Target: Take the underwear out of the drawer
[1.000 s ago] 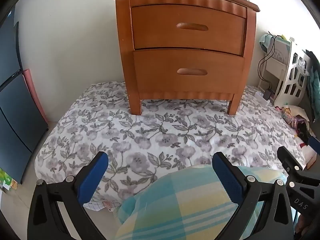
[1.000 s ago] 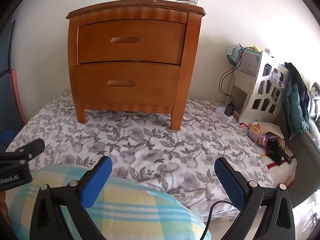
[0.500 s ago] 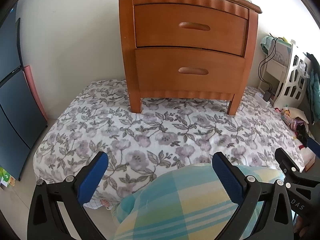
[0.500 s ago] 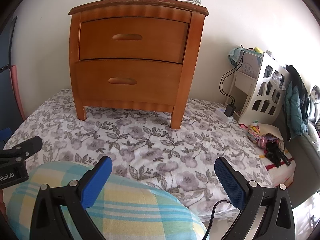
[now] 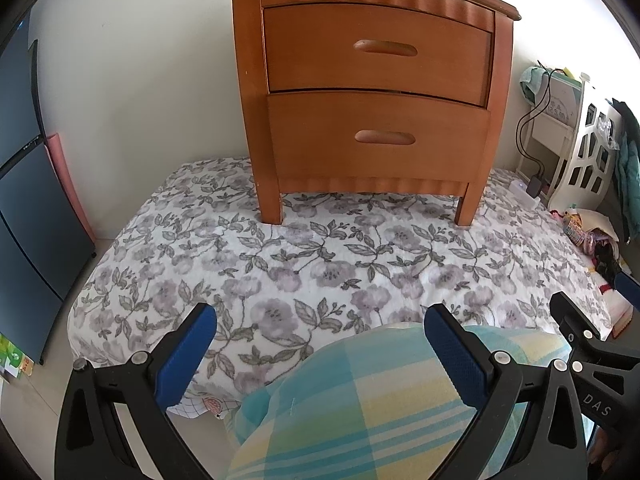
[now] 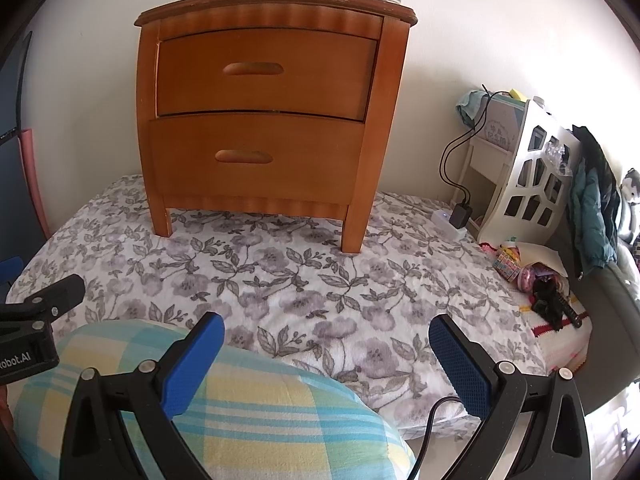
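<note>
Two closed drawers, the upper drawer (image 5: pixel 378 48) and lower drawer (image 5: pixel 380 138), front a wooden nightstand (image 6: pixel 264 108) standing at twelve o'clock on a floral bedspread (image 5: pixel 320 264) against a white wall; any underwear is out of sight. At six o'clock lies a plaid pillow (image 6: pixel 256 412). Both the left gripper (image 5: pixel 320 332) and right gripper (image 6: pixel 326 334) hover spread wide, gripping nothing.

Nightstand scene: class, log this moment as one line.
stage: approach | nightstand: both drawers shut | left gripper: open, empty | right gripper: open, empty | underwear: unseen
</note>
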The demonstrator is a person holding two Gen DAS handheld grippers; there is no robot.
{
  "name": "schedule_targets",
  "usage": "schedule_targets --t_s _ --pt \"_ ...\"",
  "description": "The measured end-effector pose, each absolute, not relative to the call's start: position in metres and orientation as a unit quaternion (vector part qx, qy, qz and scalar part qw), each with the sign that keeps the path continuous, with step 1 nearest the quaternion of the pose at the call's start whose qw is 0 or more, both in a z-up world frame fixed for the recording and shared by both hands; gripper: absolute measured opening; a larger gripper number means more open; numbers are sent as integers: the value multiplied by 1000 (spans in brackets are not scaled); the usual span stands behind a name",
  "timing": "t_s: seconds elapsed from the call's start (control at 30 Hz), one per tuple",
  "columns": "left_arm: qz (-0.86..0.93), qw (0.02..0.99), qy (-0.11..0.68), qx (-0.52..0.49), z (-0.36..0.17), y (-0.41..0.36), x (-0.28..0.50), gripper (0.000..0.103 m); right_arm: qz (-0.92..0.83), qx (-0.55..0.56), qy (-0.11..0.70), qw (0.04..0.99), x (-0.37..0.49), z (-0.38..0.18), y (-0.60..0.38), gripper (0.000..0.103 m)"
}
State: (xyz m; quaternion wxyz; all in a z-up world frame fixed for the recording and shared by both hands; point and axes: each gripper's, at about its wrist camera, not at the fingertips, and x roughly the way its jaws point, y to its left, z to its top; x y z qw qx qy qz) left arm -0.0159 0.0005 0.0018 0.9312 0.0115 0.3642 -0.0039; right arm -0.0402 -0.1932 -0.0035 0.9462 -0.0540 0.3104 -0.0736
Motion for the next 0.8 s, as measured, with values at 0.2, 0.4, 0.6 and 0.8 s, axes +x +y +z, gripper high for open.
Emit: schedule_targets --t_s 0.2,0.4,0.6,0.8 --pt "-4 931 364 12 2 1 -16 103 -73 -54 311 946 -40 -3 -193 103" --pt "-4 931 365 12 1 1 -17 103 -74 -55 312 946 -40 -5 -193 103" --pt "-5 931 366 12 -1 2 -17 103 -74 -56 313 945 -40 -7 -194 103" --pt "-6 930 366 14 -3 2 -19 103 -74 -56 314 945 -39 -7 -194 103"
